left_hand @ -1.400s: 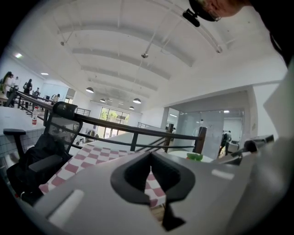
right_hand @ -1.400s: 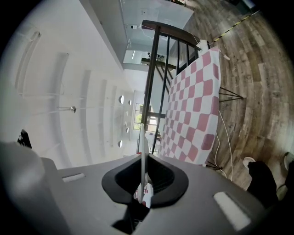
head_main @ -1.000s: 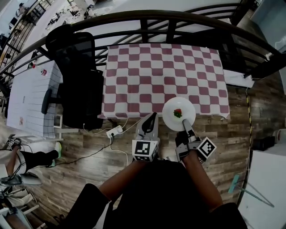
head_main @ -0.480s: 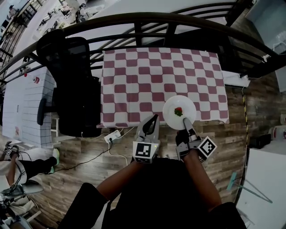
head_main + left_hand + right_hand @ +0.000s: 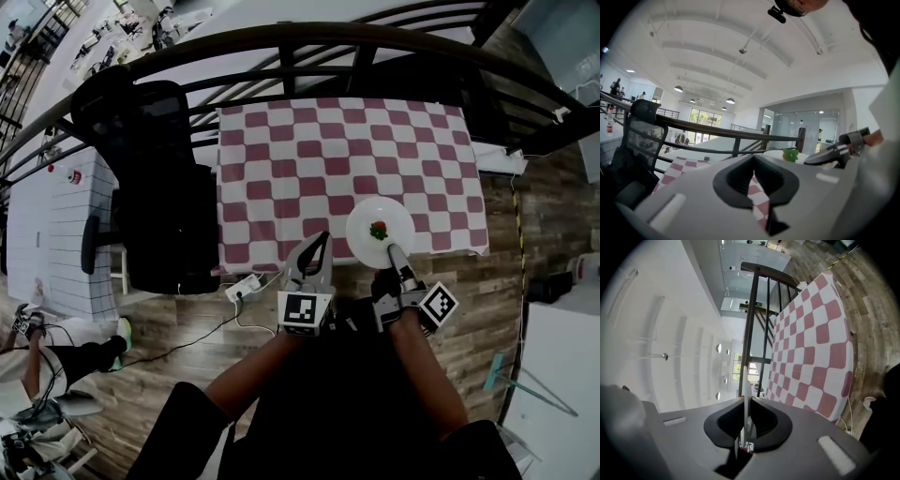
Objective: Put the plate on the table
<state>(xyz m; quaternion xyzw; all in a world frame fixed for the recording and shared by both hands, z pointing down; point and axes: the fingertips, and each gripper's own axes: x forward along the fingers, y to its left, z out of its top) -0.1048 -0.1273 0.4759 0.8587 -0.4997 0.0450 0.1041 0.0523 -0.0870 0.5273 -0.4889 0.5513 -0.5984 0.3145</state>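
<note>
Since the earlier frames, the white plate [image 5: 364, 236] has shifted slightly farther in over the near right part of the table [image 5: 319, 159], which wears a red-and-white checked cloth. The right claw [image 5: 393, 249] is clamped on the plate's near rim. In the right gripper view the plate [image 5: 746, 380] shows edge-on as a thin white line pinched between the two jaws. A small red-and-green item [image 5: 378, 230] lies at the plate's middle. Part of the plate overhangs the table's near edge, and whether it touches the cloth cannot be told. The left claw [image 5: 323, 239] hangs beside the plate, just off the near edge, jaws together and empty. A black chair [image 5: 155, 187] stands at the table's left side, and a dark railing [image 5: 281, 42] curves behind it.
</note>
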